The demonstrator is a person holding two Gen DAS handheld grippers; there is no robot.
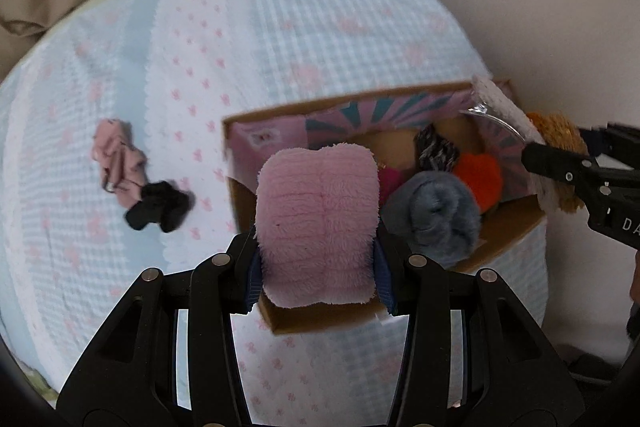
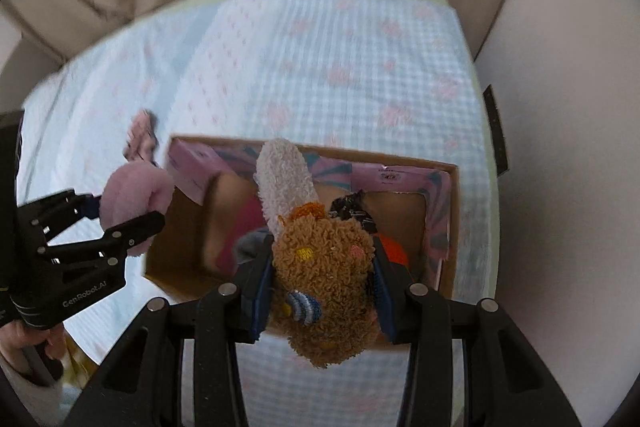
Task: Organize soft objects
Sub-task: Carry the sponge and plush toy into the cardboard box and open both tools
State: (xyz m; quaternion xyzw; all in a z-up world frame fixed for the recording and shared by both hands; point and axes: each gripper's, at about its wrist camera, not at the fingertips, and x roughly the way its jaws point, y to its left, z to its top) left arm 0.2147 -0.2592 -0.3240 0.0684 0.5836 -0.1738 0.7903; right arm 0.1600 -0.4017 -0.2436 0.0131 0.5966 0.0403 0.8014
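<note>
Left claw [image 1: 318, 259]: clamped on a pink fleece item [image 1: 318, 223], which sits squarely between the two fingers and stands up past their tips. It hangs over the near left corner of the cardboard box [image 1: 508, 231]; the right wrist view places it at the box's left rim, held clear of the bed.

Right claw [image 2: 320, 287]: clamped on a brown curly plush piece [image 2: 324, 267] with a white fleecy strip [image 2: 280, 183] extending forward from it (whether the two are one item cannot be told). The plush fills the gap between the fingers and hangs over the near side of the box.

Box contents, left wrist view: a rolled grey-blue fleece [image 1: 440, 215], an orange piece [image 1: 480, 179], a black-and-white patterned piece [image 1: 436, 149] and a magenta scrap, partly hidden.

The box rests on a bed with a blue-and-white checked cover [image 1: 280, 27] printed with pink motifs. On the cover, well to the left of the box, lie a pink garment [image 1: 116, 155] and a black item [image 1: 160, 205], touching each other.
</note>
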